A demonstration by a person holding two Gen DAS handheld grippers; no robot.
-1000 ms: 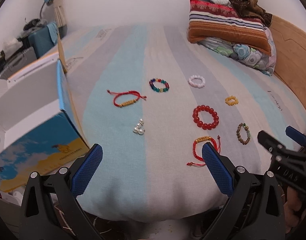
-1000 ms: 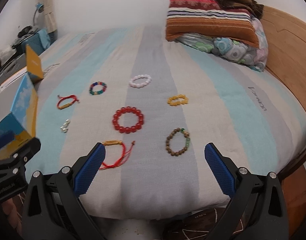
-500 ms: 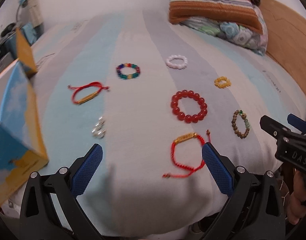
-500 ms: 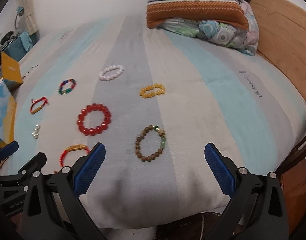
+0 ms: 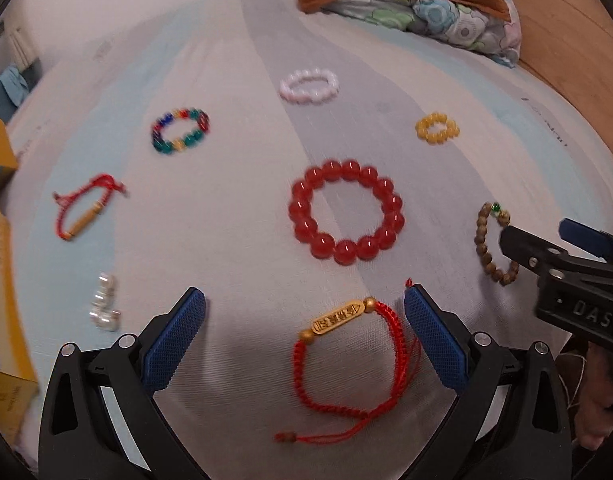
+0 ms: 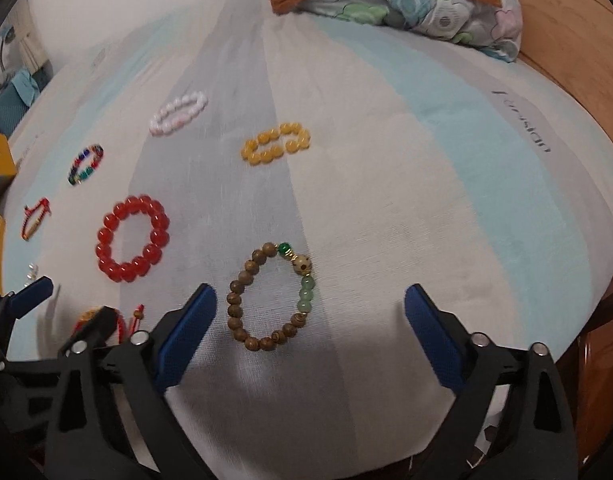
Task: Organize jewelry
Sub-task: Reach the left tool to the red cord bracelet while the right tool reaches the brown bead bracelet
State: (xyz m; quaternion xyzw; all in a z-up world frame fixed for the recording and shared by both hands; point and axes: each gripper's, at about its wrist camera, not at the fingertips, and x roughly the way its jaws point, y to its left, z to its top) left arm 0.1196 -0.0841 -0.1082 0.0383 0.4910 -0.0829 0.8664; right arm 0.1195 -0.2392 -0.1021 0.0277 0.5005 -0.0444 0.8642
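My left gripper point(image 5: 304, 308) stands wide apart over the red cord bracelet point(image 5: 346, 364), which lies between its fingers toward the right one; my right gripper point(image 6: 310, 308), just narrowing but empty, frames the wooden bracelet point(image 6: 268, 298) near its left finger

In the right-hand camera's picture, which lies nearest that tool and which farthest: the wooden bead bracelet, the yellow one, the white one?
1. Wooden bead bracelet, between the open fingers of the right tool, towards the left one.
2. Yellow bracelet, farther up the bed.
3. White bracelet, farthest, upper left.
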